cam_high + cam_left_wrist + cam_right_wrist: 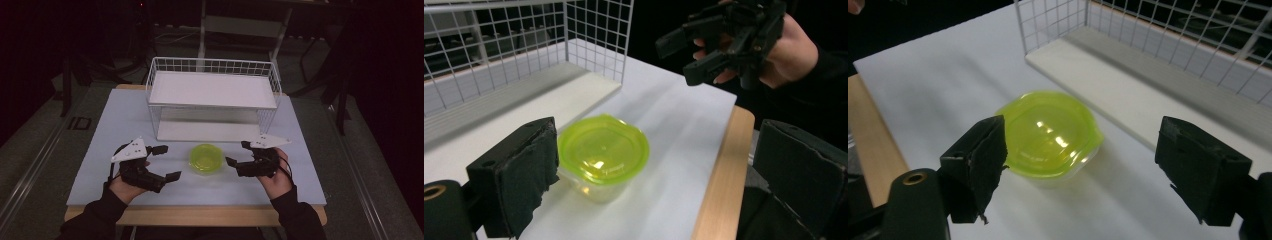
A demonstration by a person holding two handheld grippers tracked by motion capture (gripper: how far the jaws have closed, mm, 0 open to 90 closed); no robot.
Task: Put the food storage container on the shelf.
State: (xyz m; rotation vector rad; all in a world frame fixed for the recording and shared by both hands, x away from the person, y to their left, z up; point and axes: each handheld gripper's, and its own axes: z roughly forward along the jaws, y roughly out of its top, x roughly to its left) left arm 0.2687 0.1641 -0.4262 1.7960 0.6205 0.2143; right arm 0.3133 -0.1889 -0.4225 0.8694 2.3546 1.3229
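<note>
High view: the tub (206,158) sits near the desk's front edge, midway between the left gripper (161,162) and right gripper (237,153), both spread wide and empty. A one-sided nudge could slide it.

Left gripper view: the lid (603,148) looks seated (possibly loose).

Right gripper view: the jaws angle down, straddling the tub without touching it.

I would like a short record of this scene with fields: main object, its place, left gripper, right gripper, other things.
main object: small clear container with a green lid, closed
place: on the white table, in front of the wire rack, between the two grippers
left gripper: open, holds nothing, apart from the container
right gripper: open, holds nothing, apart from the container
other things: white shelf board on top of the rack
</note>
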